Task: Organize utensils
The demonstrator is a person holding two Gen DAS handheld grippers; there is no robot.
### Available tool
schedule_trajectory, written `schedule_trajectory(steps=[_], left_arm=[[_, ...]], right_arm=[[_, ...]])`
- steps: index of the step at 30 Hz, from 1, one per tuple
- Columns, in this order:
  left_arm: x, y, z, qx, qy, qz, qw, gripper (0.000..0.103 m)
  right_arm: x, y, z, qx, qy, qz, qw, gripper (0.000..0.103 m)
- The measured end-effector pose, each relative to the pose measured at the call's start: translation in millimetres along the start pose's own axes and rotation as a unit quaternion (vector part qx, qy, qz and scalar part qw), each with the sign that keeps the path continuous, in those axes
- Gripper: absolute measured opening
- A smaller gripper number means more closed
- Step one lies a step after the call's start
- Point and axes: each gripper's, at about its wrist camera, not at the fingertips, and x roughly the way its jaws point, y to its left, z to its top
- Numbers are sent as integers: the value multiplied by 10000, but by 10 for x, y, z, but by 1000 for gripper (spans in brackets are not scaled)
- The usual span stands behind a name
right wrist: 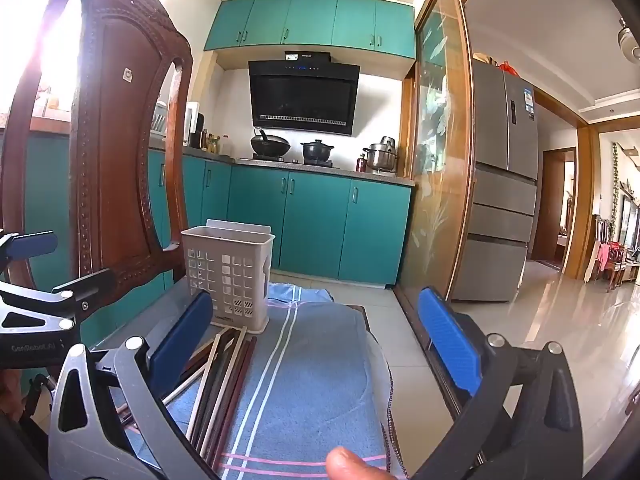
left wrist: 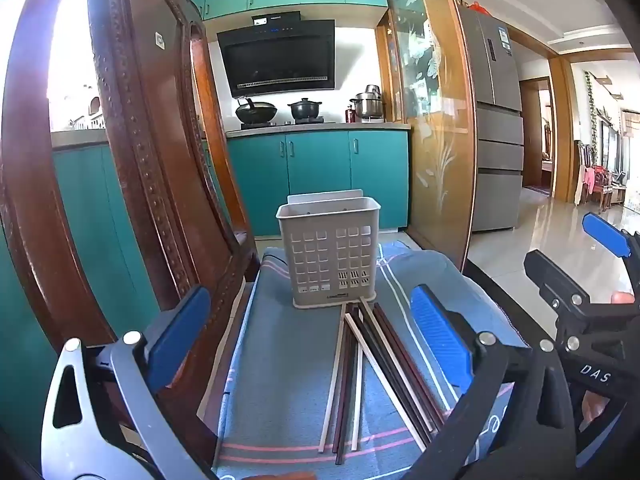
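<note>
A grey perforated utensil holder (left wrist: 330, 250) (right wrist: 228, 274) stands upright on a blue striped cloth (left wrist: 276, 364) (right wrist: 312, 364). Several chopsticks (left wrist: 372, 372) (right wrist: 218, 380), pale and dark red-brown, lie loose on the cloth in front of the holder. My left gripper (left wrist: 310, 342) hangs open above the chopsticks, its blue pads (left wrist: 440, 336) wide apart and empty. My right gripper (right wrist: 316, 346) is open too, to the right of the chopsticks, over bare cloth. Each gripper shows at the edge of the other's view.
A carved wooden chair back (left wrist: 140, 152) (right wrist: 108, 152) rises close on the left. Beyond are teal kitchen cabinets (right wrist: 316, 224), a stove with pots, a glass partition (right wrist: 436, 160) and a grey fridge (right wrist: 500, 184). A thumb (right wrist: 352, 464) shows at the bottom edge.
</note>
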Motion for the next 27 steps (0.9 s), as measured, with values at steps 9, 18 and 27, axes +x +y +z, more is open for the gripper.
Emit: schedule_trajectory(steps=[9,18,27], left_arm=[[-10,80,28,-33,-15,20,10000,100],[-2,39,13,-62,22,37,10000,100],[4,34,-2,-45,24,48,10000,100]], right_arm=[[22,60,-8,-69,-6,13,10000,100],[-41,35,16,-47,-77,-1,10000,100],[-71,33,-5,-35,-119,-9,9999,100]])
